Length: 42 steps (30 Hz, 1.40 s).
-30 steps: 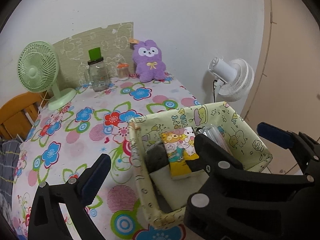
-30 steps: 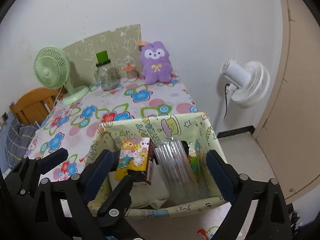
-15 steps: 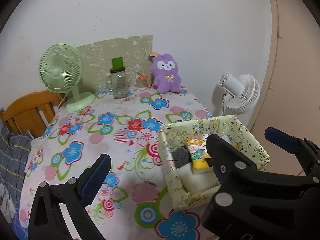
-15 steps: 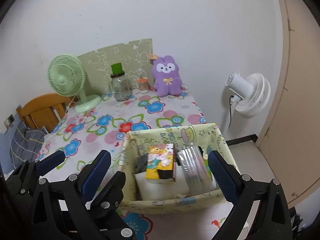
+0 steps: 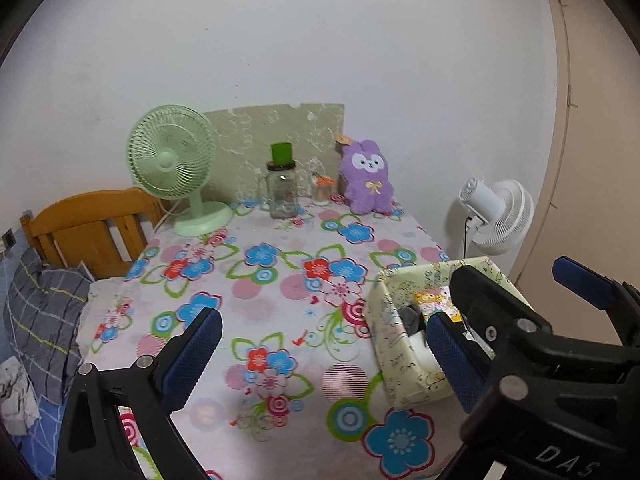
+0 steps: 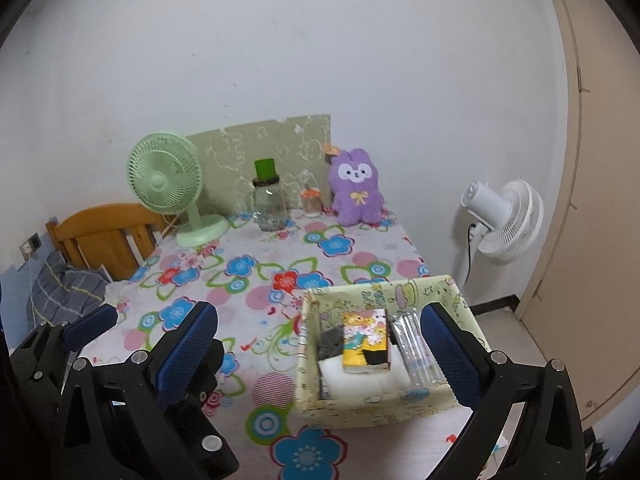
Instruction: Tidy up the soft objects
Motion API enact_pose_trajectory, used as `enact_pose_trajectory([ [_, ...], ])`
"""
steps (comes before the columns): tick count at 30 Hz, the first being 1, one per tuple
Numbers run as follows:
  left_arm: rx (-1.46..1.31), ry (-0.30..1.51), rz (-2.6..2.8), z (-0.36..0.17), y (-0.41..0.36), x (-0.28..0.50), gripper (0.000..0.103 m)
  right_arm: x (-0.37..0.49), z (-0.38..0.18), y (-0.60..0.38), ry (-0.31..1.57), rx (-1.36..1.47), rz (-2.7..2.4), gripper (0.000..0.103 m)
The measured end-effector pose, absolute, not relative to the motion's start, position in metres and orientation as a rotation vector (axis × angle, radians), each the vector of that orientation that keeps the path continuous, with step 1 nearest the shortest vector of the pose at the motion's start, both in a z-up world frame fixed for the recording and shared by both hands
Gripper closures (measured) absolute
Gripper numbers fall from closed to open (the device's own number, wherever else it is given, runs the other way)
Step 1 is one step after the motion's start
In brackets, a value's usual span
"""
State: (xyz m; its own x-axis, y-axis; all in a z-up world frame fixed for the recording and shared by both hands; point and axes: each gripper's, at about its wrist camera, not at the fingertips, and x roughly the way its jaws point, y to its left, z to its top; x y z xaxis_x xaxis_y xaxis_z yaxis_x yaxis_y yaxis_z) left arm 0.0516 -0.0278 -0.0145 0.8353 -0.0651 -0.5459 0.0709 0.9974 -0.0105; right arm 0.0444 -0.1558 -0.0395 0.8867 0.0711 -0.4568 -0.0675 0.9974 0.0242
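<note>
Floral tablecloth (image 6: 248,280) bears a patterned fabric bin (image 6: 360,404) holding a yellow packet (image 6: 366,340); left gripper (image 5: 320,360) and right gripper (image 6: 320,354) gape wide, empty.

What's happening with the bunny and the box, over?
Both grippers, left and right, open, holding nothing. Bunny upright at the table's far edge, against the wall. Box near, already holding things. Bare tablecloth between them, nothing blocking.

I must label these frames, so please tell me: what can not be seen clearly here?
- Storage box, left wrist view: its right half is hidden behind the right hand-held gripper.
- Box contents, right wrist view: what lies under the yellow packet is covered.
- Small jar: too small to tell its contents.
- Wooden chair: only its backrest shows behind the table.
</note>
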Motion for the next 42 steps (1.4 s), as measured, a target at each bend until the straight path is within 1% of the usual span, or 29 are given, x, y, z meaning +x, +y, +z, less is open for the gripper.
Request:
enact_pose_trajectory([
  [18,-0.013,0.460,0.026,0.016,0.037,-0.005,0.000,-0.009,-0.013,-0.124,0.392,0.025,0.082,0.000],
  [27,-0.018,0.448,0.028,0.017,0.048,-0.016,0.000,-0.025,-0.011,-0.118,0.364,0.019,0.065,0.000],
  [42,-0.012,0.446,0.053,0.018,0.047,-0.015,0.000,-0.022,-0.012,-0.120,0.356,0.013,0.081,0.000],
])
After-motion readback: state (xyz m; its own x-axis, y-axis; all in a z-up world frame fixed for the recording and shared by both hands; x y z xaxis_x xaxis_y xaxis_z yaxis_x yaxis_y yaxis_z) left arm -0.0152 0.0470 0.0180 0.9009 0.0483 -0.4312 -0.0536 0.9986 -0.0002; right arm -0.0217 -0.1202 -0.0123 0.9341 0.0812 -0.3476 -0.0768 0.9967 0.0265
